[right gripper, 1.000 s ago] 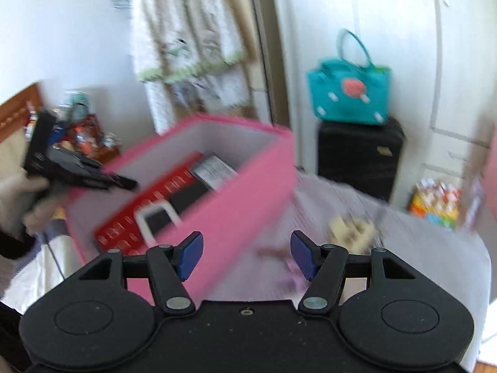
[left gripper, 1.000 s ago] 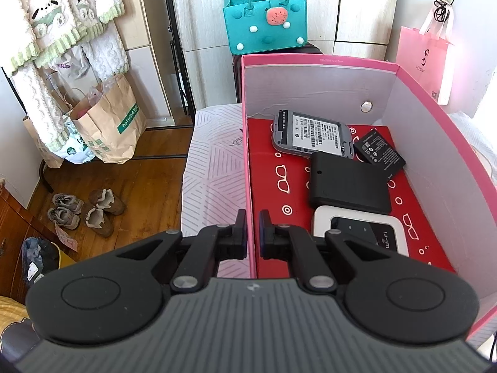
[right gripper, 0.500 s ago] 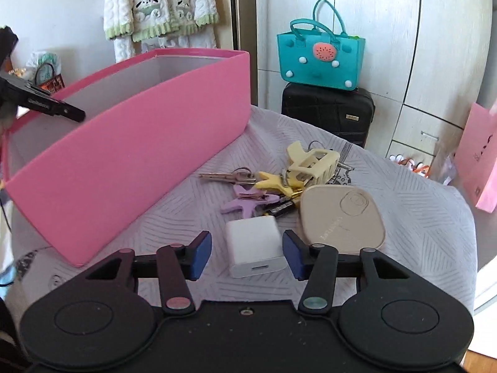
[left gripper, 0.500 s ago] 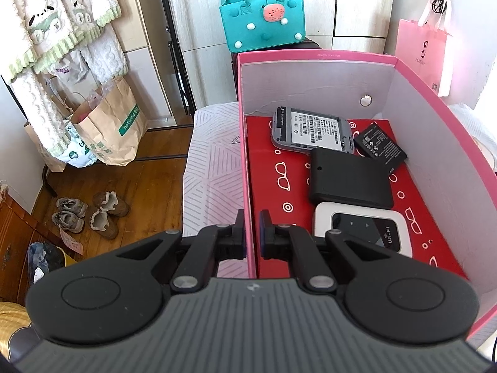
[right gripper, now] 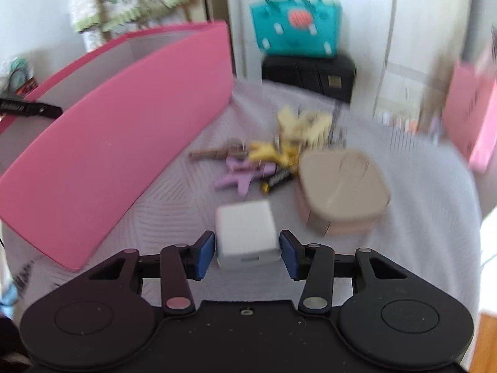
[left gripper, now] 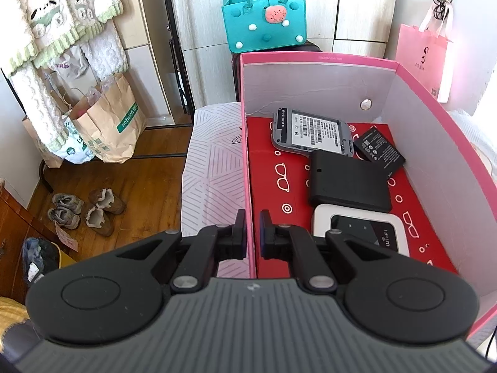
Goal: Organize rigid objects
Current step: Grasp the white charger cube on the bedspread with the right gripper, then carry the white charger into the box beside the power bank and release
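The left gripper pinches the near wall of the pink box with narrow fingers. The right gripper has its fingers wide around the white charger on the desk. Close squarely on its flat sides, then lift it over the wall.

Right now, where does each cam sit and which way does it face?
Left wrist: on the left gripper, looking down into the pink box; its black fingers clamp the box's near wall.
Right wrist: on the right gripper, looking across the table; its blue-padded fingers flank the white charger, gap each side.
Shared: pink box, teal bag.
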The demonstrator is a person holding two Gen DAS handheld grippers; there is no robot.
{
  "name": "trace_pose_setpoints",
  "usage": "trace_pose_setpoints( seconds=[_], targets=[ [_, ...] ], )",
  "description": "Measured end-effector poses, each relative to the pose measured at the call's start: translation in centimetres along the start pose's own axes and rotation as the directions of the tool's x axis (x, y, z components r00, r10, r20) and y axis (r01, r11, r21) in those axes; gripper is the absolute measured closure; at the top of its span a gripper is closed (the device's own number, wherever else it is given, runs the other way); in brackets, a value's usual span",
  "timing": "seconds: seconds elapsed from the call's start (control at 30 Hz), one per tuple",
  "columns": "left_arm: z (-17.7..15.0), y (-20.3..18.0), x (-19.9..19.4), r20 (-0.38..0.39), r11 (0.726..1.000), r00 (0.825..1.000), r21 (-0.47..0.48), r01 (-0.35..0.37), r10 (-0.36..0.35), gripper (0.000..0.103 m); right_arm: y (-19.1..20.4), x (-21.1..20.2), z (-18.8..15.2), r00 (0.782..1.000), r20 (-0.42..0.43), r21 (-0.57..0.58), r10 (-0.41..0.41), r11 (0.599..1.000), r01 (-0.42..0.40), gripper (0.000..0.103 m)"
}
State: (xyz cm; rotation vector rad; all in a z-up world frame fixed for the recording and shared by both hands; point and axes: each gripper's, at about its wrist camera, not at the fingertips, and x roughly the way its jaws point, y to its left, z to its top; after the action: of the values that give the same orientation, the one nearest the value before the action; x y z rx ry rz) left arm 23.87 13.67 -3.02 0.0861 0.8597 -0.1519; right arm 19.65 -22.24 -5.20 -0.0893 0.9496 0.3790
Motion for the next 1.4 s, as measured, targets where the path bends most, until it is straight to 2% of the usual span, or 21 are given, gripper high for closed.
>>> trace_pose_setpoints(
  seconds=[0.13,0.27,0.33,0.57,0.73,0.83,0.97,1.13,1.23,1.3,1.4],
  targets=[
    [0.0,0.0,0.0,0.000,1.000,1.000,-0.001,0.003,-0.003,0.097,0.9,0.5,0.2,0.999,0.006,-0.066,-0.040,0.997,0.040,0.051],
    [0.0,0.1,0.0,0.001,1.000,1.000,-0.002,0.003,-0.003,0.097,0.5,0.8,0.3,1.000,0.012,-0.032,-0.026,0.999,0.026,0.051],
    [0.0,0.1,0.0,0.001,1.000,1.000,-0.005,0.004,-0.004,0.097,0.6,0.6,0.4,0.999,0.008,-0.027,-0.034,0.999,0.034,0.055],
    [0.0,0.0,-0.1,0.010,1.000,1.000,0.004,0.000,0.000,0.097,0.9,-0.7,0.1,1.000,0.013,-0.002,-0.014,1.000,0.014,0.055],
    [0.0,0.2,-0.2,0.010,1.000,1.000,0.000,0.005,-0.005,0.097,1.8,-3.4,0.8,0.995,0.073,0.020,0.069,0.997,-0.070,0.055],
    [0.0,0.2,-0.1,0.011,1.000,1.000,-0.002,0.005,-0.005,0.097,2.1,-5.5,1.9,0.977,0.132,0.053,0.167,0.983,-0.175,0.055],
    [-0.1,0.3,-0.2,0.013,1.000,1.000,-0.008,0.010,-0.010,0.097,4.2,-7.8,3.8,0.951,0.220,-0.031,0.218,0.976,-0.216,0.055],
    [-0.1,0.3,-0.2,0.014,1.000,1.000,0.001,0.003,-0.003,0.097,7.9,-7.7,6.4,0.935,0.255,-0.147,0.246,0.966,-0.214,0.055],
    [-0.1,0.3,-0.2,0.014,1.000,1.000,0.007,0.001,-0.001,0.097,10.4,-6.5,7.8,0.941,0.237,-0.250,0.241,0.951,-0.180,0.055],
    [-0.1,0.3,-0.2,0.014,1.000,1.000,0.006,0.002,-0.002,0.097,12.2,-5.2,8.7,0.957,0.220,-0.318,0.187,0.942,-0.111,0.055],
    [-0.1,0.2,-0.2,0.015,1.000,1.000,0.003,0.004,-0.004,0.097,14.6,-2.8,9.7,0.978,0.178,-0.437,0.109,0.899,-0.021,0.055]
  ],
)
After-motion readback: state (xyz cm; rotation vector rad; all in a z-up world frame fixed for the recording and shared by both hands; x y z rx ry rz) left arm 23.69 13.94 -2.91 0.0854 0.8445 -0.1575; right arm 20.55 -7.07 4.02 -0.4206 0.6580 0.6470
